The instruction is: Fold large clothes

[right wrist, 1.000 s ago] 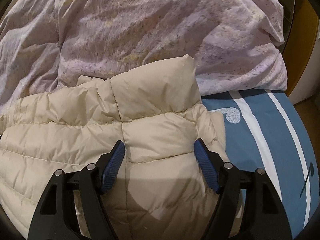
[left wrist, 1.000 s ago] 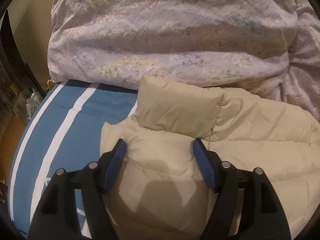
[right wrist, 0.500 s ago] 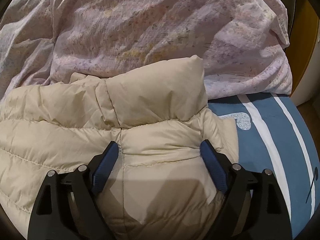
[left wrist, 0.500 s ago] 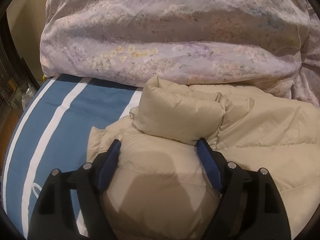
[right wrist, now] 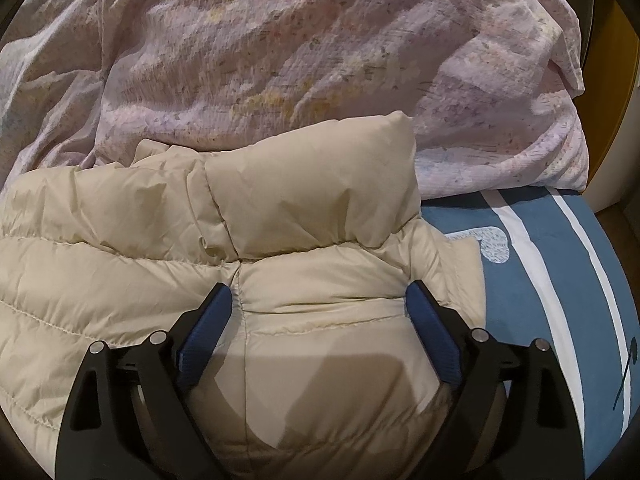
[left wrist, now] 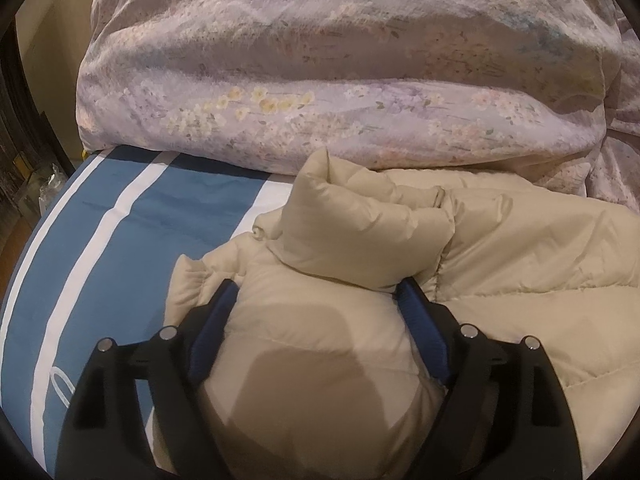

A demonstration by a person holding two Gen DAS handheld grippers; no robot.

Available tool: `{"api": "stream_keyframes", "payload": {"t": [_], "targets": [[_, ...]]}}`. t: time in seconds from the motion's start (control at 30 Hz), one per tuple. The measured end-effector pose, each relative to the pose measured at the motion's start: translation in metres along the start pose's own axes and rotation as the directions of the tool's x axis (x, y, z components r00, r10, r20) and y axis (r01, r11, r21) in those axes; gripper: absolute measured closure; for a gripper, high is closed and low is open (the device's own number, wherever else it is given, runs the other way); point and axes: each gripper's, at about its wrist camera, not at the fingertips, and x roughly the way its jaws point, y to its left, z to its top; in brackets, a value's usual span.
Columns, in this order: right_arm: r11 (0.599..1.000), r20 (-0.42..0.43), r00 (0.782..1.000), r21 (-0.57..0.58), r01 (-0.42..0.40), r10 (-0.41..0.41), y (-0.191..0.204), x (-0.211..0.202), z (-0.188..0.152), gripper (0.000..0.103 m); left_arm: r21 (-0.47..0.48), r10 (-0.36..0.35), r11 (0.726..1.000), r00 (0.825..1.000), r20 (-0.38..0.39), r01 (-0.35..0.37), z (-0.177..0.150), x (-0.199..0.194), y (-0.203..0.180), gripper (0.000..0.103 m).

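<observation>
beige puffer jacket [right wrist: 304, 216] between opening jaws

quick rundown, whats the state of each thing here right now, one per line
beige quilted puffer jacket: lying on the bed, collar puffed up, padding bulging between both grippers' fingers
left gripper: jaws opening, jacket between them
right gripper: jaws opening, jacket between them
lilac floral duvet: bunched up behind the jacket
blue white-striped bed sheet: spread flat under the jacket
</observation>
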Motion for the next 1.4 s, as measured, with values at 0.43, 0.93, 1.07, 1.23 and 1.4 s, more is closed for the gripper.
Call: {"api": "stream_keyframes", "payload": {"t": [0.43,0.93,1.07,1.23,1.4], "targets": [[0.991,-0.024,0.999,0.131,-0.041,0.044,-0.035,-0.054,0.005,0.012,-0.086,-0.073,0.994,0.997,-0.021,0.071,-0.01,-0.057,0.048,0.021],[0.878,-0.131,0.971,0.464,-0.119,0.201,-0.108,-0.088,-0.071,0.012,-0.169,-0.162,0.975,0.981,-0.11,0.142,-0.088,-0.08,0.088,0.021],[0.872,-0.153,0.958,0.466,-0.148,0.244,-0.101,-0.087,-0.08,0.021,-0.229,-0.198,0.96,0.971,-0.136,0.163,-0.101,-0.077,0.088,0.021],[0.849,-0.156,0.944,0.497,-0.179,0.291,-0.095,-0.086,-0.088,0.039,-0.297,-0.257,0.932,0.956,-0.143,0.206,-0.112,-0.077,0.086,0.033],[0.814,-0.131,0.936,0.542,-0.21,0.328,-0.095,-0.091,-0.091,0.068,-0.344,-0.29,0.91,0.948,-0.13,0.231,-0.114,-0.079,0.083,0.057]]}}
